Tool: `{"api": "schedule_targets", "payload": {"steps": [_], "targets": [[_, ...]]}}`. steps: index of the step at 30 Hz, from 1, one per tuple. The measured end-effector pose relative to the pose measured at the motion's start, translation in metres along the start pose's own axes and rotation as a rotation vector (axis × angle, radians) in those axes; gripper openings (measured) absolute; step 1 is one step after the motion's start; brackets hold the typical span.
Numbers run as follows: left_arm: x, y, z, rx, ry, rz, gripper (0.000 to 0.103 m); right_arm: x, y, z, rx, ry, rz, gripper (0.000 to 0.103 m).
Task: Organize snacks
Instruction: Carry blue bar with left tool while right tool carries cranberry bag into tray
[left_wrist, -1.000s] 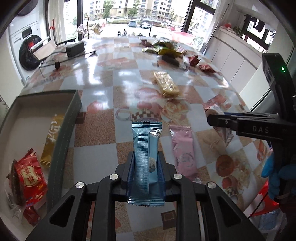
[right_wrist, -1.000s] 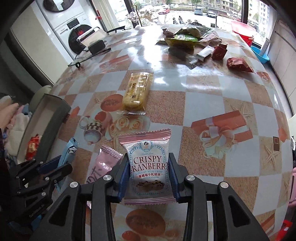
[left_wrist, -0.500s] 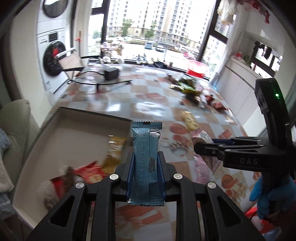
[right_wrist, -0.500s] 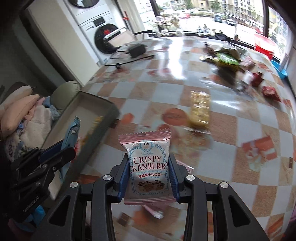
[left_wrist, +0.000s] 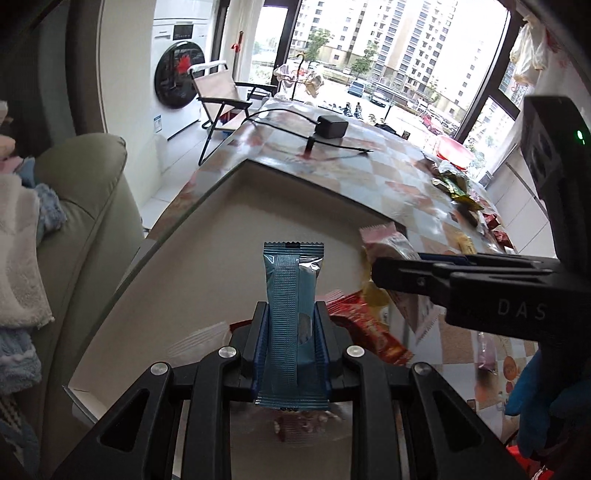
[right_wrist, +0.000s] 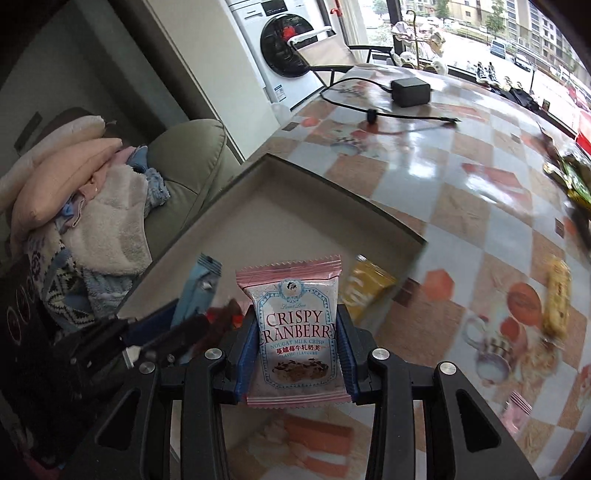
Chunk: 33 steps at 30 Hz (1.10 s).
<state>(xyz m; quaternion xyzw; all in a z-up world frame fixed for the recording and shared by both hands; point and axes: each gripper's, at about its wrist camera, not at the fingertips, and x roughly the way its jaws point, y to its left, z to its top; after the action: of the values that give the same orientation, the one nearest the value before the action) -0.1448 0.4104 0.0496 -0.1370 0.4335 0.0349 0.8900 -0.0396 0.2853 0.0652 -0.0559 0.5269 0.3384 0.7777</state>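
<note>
My left gripper (left_wrist: 290, 321) is shut on a blue snack packet (left_wrist: 293, 295), held upright above the open cardboard box (left_wrist: 295, 206). My right gripper (right_wrist: 296, 332) is shut on a pink Crispy Cranberry packet (right_wrist: 295, 317), held above the box's (right_wrist: 303, 210) near end. In the left wrist view the right gripper (left_wrist: 391, 269) reaches in from the right with its pink packet (left_wrist: 391, 243). In the right wrist view the left gripper (right_wrist: 166, 332) shows at lower left with the blue packet (right_wrist: 197, 288). A red packet (left_wrist: 365, 325) and a yellow packet (right_wrist: 364, 291) lie in the box.
The box sits at the left edge of the checkered table (right_wrist: 461, 177). A black power adapter (right_wrist: 410, 92) and cable lie at the far end. Several snacks (left_wrist: 458, 184) lie at the far right; a yellow bar (right_wrist: 556, 295) lies nearer. A sofa with piled laundry (right_wrist: 103, 206) stands left.
Both grippers have swung left, from over the table to over the box, each still holding its packet.
</note>
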Motion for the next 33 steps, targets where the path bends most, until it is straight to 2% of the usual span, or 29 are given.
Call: {"api": "schedule_targets", "payload": {"steps": [3,4,5,6,7,8,14,17,23,27,33], "targets": [[0.003,0.006,-0.004,-0.003,0.007,0.012,0.032,0.011,0.012,0.005,-0.009,0.015,-0.01,0.042],[0.003,0.007,-0.006,-0.002,0.011,0.016,0.043,0.015,0.015,0.005,-0.01,0.028,-0.014,0.046],[0.003,0.009,-0.007,-0.003,0.011,0.019,0.058,0.018,0.017,0.006,-0.01,0.038,-0.019,0.054],[0.001,0.01,-0.008,-0.006,0.005,0.022,0.064,0.019,0.017,0.006,-0.011,0.047,-0.024,0.063],[-0.001,0.011,-0.009,-0.007,-0.007,0.022,0.069,0.019,0.016,0.005,-0.011,0.049,-0.032,0.087],[-0.002,0.01,-0.008,-0.005,-0.014,0.019,0.071,0.018,0.015,0.004,-0.01,0.039,-0.048,0.096],[-0.012,-0.006,-0.004,0.039,-0.041,0.002,0.076,-0.011,-0.021,-0.003,0.011,-0.05,-0.188,0.096],[-0.017,-0.021,-0.003,0.073,-0.055,-0.017,0.078,-0.027,-0.06,-0.007,0.084,-0.08,-0.265,0.096],[-0.021,-0.058,-0.004,0.16,-0.055,-0.056,0.079,-0.039,-0.162,-0.022,0.314,-0.081,-0.441,0.096],[-0.021,-0.08,-0.005,0.214,-0.044,-0.077,0.08,-0.034,-0.209,-0.033,0.435,-0.053,-0.454,0.096],[-0.015,-0.106,-0.013,0.267,-0.008,-0.091,0.08,-0.017,-0.228,-0.025,0.43,-0.043,-0.472,0.096]]}}
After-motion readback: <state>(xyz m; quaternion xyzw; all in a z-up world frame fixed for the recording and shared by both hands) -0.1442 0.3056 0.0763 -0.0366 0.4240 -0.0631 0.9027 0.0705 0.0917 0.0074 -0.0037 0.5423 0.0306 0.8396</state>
